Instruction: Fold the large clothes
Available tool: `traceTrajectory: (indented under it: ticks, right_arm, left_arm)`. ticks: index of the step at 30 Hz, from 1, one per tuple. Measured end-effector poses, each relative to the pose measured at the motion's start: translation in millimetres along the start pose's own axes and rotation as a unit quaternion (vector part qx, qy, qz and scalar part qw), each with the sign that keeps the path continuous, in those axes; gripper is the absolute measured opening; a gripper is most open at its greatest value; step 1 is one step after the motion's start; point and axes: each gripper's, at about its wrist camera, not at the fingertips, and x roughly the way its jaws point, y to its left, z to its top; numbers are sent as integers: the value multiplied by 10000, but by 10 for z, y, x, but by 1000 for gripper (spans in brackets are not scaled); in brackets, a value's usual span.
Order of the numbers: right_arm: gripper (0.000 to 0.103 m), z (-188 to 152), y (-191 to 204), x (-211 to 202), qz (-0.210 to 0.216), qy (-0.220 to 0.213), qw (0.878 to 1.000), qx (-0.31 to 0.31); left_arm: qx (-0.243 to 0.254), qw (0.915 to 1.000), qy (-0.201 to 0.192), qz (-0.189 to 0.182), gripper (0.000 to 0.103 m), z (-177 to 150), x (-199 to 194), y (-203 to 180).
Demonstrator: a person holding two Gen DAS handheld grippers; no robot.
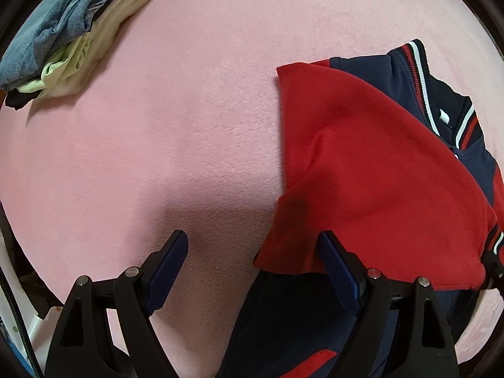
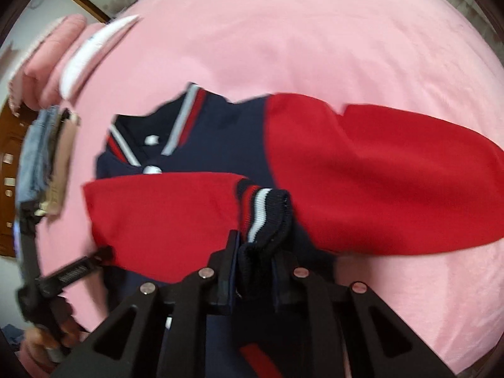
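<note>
Right gripper [image 2: 255, 252] jaws clamp the jacket's [image 2: 204, 145] ribbed striped cuff [image 2: 264, 214], lower centre; left gripper [image 1: 252, 252] jaws spread over fleecy pink blanket [image 1: 189, 110].

Left gripper [image 1: 253, 252]: jaws spread wide, empty.
Jacket [image 1: 378, 170]: red sleeve folded across navy body, touching the right finger.
Folded clothes stack [image 1: 63, 37]: far ahead-left.
Pink blanket [image 1: 189, 126]: beneath everything.

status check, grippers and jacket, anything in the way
Left gripper open, empty. Right gripper shut on sleeve cuff. Jacket flat on pink blanket. Nothing blocking.
</note>
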Motion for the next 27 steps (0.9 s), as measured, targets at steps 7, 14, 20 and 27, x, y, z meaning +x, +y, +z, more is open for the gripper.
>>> traceTrajectory:
  ticks: [7,14,20,27]
  right_arm:
    - [31,-18,-88,-339,-794,-787,9937,-36]
    - [28,83,224,-262,1010,-190,9933,-522]
    - [8,-45,603,436,1671,890,9809,-436]
    - [0,26,-188,160,895,73,9948,470]
  left_arm:
    - [239,9981,-482,288,84,-117,-288,-138]
    - [910,9884,-751,-954,59,-102,-537,-447]
    - [776,9909,180,-1088,10,124,-69,-689]
    - [280,9939,-91,-1060,9,255,-79,-313]
